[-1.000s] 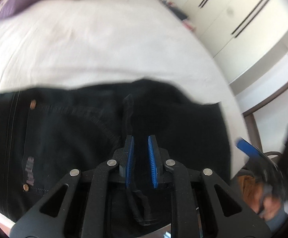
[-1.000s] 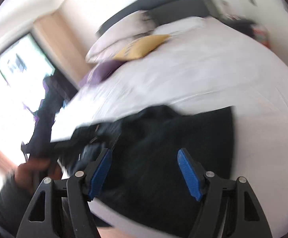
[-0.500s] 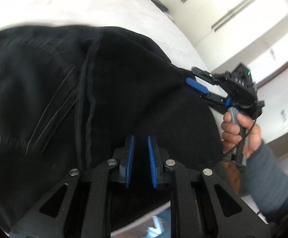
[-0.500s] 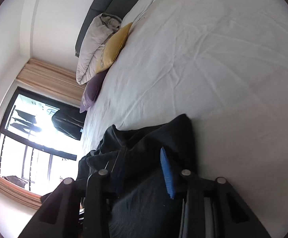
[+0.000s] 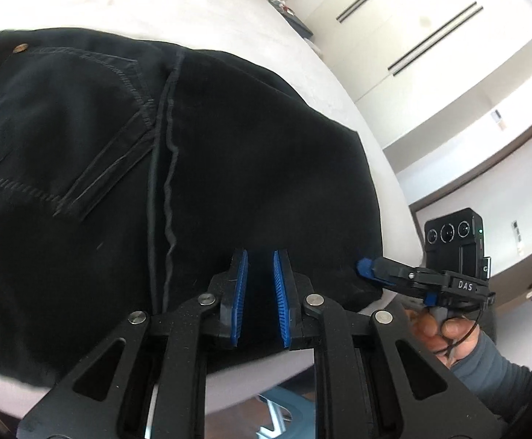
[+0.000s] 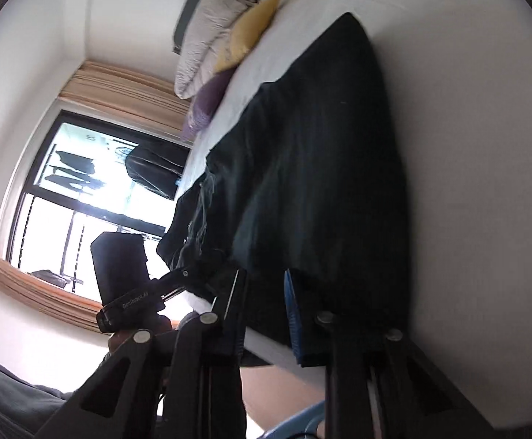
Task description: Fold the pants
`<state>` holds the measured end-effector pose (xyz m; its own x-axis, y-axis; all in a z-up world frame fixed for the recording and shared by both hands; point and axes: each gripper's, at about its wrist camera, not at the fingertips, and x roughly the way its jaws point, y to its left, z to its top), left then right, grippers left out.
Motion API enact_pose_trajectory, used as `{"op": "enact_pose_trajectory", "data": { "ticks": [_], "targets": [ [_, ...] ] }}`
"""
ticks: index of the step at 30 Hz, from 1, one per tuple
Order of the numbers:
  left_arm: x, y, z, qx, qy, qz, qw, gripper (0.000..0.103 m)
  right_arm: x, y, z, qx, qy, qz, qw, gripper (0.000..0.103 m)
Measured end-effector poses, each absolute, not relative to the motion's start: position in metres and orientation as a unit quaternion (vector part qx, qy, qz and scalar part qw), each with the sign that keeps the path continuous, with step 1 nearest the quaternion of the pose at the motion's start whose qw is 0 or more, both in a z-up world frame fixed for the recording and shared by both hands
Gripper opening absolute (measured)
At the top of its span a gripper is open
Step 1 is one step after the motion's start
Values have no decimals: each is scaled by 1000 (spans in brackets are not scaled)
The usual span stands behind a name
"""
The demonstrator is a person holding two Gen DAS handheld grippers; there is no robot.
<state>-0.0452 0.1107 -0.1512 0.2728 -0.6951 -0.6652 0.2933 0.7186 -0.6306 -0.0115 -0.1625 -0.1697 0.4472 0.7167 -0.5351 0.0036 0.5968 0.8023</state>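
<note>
Left wrist view: the pants [image 5: 193, 183] lie on the bed [image 5: 156, 7], long axis running left–right. The left hand-held gripper [image 5: 260, 285] clamps their near edge; the right hand-held gripper [image 5: 366, 267] is clamped on the right corner — equally close.

Home bedroom: a bed [image 6: 467, 146] with white sheet, stacked pillows [image 6: 214, 33] against a dark headboard [image 6: 189, 11], curtained window [image 6: 83, 197], and white wardrobe doors [image 5: 412, 29].
</note>
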Motion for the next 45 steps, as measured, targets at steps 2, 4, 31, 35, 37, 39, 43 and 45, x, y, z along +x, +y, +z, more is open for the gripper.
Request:
{"op": "enact_pose_trajectory", "data": {
  "ticks": [2,4,31,35,37,39,43,45],
  "targets": [
    [-47,113,-144,-202,496,-316,783,14,-13,-160,-146,376,455,249,768,65],
    [-46,120,-141,-204,490,-313,788,14,-8,-153,-124,384,411,283,777,82],
    [-69,414,-138,-470,346,-76,809,85,6,-85,-103,371,446,289,762,82],
    [-55,395,-154,-485,352,-85,796,85,5,-92,-101,375,445,281,763,82],
    [-52,391,-160,-495,349,-87,791,85,4,-94,-101,374,444,280,764,82],
    [-53,392,-166,-498,349,-89,789,85,2,-95,-103,375,445,278,764,82],
    [-49,393,-169,-506,345,-99,784,84,2,-94,-105,381,447,278,760,82],
    [-45,388,-170,-516,339,-118,777,84,1,-91,-104,378,448,281,760,82]
  ]
}}
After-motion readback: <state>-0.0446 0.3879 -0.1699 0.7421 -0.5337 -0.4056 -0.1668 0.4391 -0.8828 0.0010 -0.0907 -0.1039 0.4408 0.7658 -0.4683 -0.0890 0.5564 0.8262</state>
